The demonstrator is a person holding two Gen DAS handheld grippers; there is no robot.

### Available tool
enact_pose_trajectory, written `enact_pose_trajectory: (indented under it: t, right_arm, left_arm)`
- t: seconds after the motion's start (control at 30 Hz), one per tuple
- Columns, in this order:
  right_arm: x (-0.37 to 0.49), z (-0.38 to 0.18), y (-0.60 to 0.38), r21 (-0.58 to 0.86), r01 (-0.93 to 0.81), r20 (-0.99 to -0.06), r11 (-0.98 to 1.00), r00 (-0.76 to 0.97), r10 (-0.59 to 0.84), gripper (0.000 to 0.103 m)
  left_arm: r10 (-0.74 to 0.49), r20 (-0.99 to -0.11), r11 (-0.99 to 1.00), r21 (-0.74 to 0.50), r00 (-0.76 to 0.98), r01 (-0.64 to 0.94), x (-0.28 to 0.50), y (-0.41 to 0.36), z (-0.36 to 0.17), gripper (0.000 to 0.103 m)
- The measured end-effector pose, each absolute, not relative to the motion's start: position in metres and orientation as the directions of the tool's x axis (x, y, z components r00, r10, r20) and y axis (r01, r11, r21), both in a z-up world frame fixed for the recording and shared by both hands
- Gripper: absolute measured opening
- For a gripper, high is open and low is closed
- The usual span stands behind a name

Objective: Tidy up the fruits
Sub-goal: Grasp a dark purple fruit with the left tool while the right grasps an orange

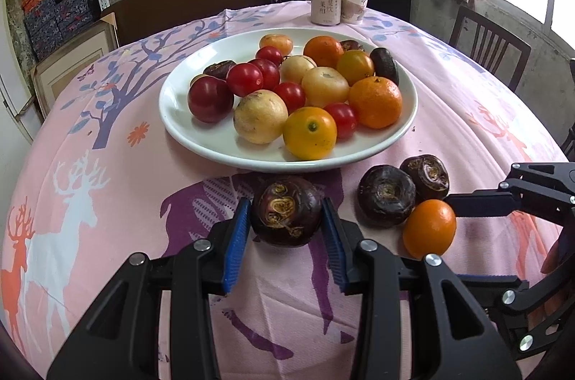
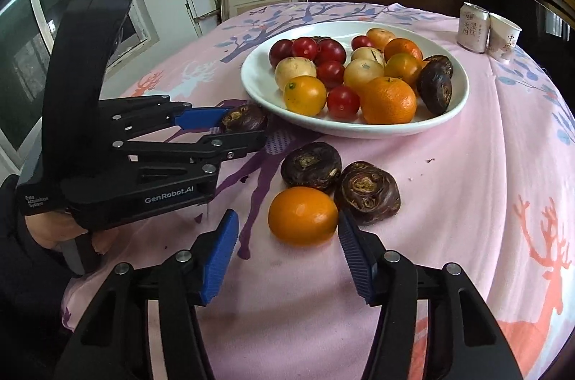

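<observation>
My blue finger pads [image 1: 235, 254] look like ribbed matt plastic, set on smooth black arms with shiny metal screws. The water chestnut [image 1: 286, 215] has a dark, rough, scarred skin, while the orange [image 2: 303, 215] is smooth and slightly glossy. The white plate [image 1: 215, 146] looks glazed and glossy, on a matt printed tablecloth [image 1: 107, 200].

We cannot read the small print on the can [image 1: 325, 4]. The cup [image 1: 354, 4] is partly hidden behind it, and fruit at the plate's [image 1: 201, 142] back seems half-covered.
</observation>
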State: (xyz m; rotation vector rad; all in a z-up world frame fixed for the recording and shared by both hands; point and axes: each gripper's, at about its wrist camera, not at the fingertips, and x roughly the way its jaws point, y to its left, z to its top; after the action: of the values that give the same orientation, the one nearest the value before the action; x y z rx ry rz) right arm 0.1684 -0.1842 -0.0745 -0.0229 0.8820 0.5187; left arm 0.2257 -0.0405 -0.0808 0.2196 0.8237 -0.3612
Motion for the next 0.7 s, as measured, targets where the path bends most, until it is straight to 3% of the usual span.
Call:
enact_pose_trajectory:
  t: [0.27, 0.4, 0.7]
  right_arm:
    - [0.178, -0.083, -0.189, 0.187, -0.378, -0.782, 0.906, 0.501, 0.371, 0.054]
    - [0.177, -0.083, -0.187, 0.191, -0.389, -0.779, 0.901, 0.498, 0.38, 0.046]
    - [0.178, -0.081, -0.192, 0.208, -0.373, -0.761, 0.904, 0.52, 0.389, 0.045]
  left_arm:
    - [-0.222, -0.755, 0.913, 0.061, 0.617, 0.403, 0.226, -0.043, -0.083, 0.039]
    - [-0.221, -0.755, 0.913, 0.063, 0.617, 0.403, 0.226, -0.044, -0.083, 0.039]
    - [-0.22, -0.758, 0.908, 0.07, 0.613, 0.412, 0.225, -0.046, -0.085, 0.039]
